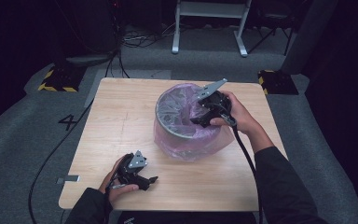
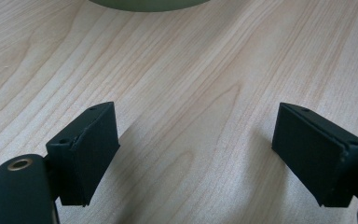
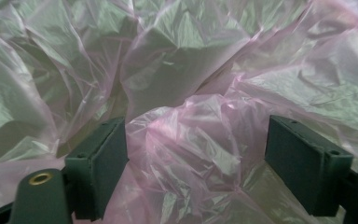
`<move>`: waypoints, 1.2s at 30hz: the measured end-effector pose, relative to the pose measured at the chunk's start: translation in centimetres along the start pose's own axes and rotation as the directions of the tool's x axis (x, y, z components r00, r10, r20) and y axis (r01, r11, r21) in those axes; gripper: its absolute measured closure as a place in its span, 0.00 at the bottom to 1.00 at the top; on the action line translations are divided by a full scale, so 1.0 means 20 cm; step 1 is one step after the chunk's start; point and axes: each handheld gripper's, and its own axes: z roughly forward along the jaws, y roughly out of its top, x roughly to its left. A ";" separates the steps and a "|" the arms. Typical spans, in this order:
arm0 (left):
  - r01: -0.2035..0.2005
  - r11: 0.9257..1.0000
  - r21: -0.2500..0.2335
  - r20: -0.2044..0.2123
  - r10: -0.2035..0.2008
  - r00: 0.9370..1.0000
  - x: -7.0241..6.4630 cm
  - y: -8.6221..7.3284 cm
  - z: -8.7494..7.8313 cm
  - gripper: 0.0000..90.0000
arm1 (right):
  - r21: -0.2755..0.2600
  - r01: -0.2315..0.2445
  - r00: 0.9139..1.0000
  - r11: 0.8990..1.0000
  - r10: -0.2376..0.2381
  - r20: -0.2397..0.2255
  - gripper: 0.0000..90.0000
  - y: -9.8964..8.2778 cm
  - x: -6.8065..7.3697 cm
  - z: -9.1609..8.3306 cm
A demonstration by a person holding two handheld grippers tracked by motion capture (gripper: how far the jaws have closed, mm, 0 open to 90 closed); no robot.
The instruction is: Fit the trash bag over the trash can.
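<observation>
Left gripper (image 1: pixel 153 179) sits low at the near-left part of the table (image 1: pixel 121 116), held in the person's left hand (image 1: pixel 119 184), grey three-cornered plate on top, jaws pointing right along the wood. Its jaws stand wide apart with nothing between them — in the left gripper view just bare wood grain shows between the two black pads (image 2: pixel 91 149) (a curved greenish edge shows at the top of that view, most likely the bin's base, cannot say for sure). It is well apart from the bin.

Moving right: the bin (image 1: pixel 186 122) stands upright near the middle of the table, a round container with a grey rim, lined with a pink plastic bag (image 1: pixel 179 105). The bag is draped over the rim and hangs down the outside walls, crumpled and loose — its lower part bulges out on the table around the base.

Further right: the right gripper (image 1: pixel 198 120) is held in the right hand (image 1: pixel 240 116), tilted down and leftward over the bin's right side, tips just at or inside the rim. Its jaws are spread wide too; the right gripper view has wrinkled pink bag film (image 3: pixel 186 135) bunched up between the pads (image 3: pixel 103 161), but the pads are not pressing on it (the film rises in the gap, loose). A cable (image 1: pixel 244 151) trails from this gripper back along the forearm toward the near edge.
</observation>
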 end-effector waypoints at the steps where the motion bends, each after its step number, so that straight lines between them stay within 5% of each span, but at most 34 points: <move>1: 0.000 1.000 0.000 0.000 0.000 1.000 0.00 0.00 0.00 0.16 | 0.009 0.002 1.000 1.000 -0.002 0.005 0.23 0.00 0.00 0.00; 23: 0.000 1.000 0.000 0.000 0.000 1.000 0.00 0.00 0.00 0.16 | 0.157 0.029 1.000 0.987 -0.029 0.000 0.24 0.04 0.00 0.05; 36: 0.000 1.000 0.000 0.000 0.000 1.000 0.00 0.00 0.00 0.16 | 0.165 0.033 0.999 0.986 -0.033 -0.001 0.24 0.04 0.00 0.06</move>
